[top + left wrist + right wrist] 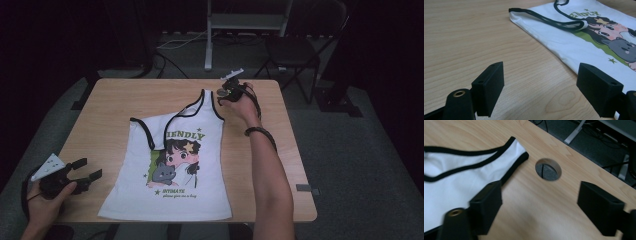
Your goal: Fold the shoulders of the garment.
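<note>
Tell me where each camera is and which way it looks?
High view: sits above the person's side, looks forward and down at the table and tank top; both forearms, left gripper and right gripper show.
Left gripper view: rides the left gripper, looks across the wood at the top's left edge; its fingers show.
Right gripper view: rides the right gripper, looks at the top's strap and a table hole.
All share the tank top.

The table (125, 100) is lit evenly from above in the high view, while the surroundings are left almost black. Soft shadows are cast beneath the jaws in both gripper views. Slight motion blur is seen in the right gripper view, and the shirt (584, 37) is softened towards the far edge.
</note>
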Demonstrator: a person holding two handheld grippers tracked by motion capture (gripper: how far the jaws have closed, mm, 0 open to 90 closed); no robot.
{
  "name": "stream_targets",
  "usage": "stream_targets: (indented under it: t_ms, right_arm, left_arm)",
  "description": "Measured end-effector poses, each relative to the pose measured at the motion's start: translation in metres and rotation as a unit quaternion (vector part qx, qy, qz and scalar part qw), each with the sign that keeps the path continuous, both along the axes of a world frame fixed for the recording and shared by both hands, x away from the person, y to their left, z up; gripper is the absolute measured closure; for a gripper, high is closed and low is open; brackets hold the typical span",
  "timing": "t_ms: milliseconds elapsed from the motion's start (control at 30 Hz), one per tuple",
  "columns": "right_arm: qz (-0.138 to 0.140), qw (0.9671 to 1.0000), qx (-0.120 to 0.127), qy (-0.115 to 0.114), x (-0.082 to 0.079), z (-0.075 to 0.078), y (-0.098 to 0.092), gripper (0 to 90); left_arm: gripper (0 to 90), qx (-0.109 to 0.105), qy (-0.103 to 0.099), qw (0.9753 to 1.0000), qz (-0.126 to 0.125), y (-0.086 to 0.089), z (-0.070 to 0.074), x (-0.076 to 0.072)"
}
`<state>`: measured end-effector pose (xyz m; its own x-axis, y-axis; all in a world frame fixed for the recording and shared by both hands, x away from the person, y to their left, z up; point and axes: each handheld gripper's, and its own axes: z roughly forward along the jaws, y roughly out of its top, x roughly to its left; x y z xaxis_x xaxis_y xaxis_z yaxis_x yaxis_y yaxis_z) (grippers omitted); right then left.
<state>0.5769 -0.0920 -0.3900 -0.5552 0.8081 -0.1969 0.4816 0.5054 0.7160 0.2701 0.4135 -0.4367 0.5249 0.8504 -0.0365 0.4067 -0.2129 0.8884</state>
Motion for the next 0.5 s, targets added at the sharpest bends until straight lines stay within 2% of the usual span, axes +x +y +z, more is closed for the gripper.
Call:
stream_targets:
  t_ms: [133,300,500]
  right_arm:
    - [0.002,0.9999,-0.003,0.01,0.018,-0.004,0.014,26.2]
    - [0.003,0.9999,-0.01,0.01,0.036,-0.007,0.027,30.2]
    - [0.007,0.9996,-0.01,0.025,0.05,-0.013,0.036,38.8]
  left_arm:
    - [21.6,-0.001,-0.002,1.0,-0.003,-0.001,0.0,0.0]
    - [21.6,-0.004,0.001,1.0,-0.006,-0.002,0.0,0.0]
    - [21.6,-0.008,0.003,1.0,-0.005,-0.001,0.0,0.001]
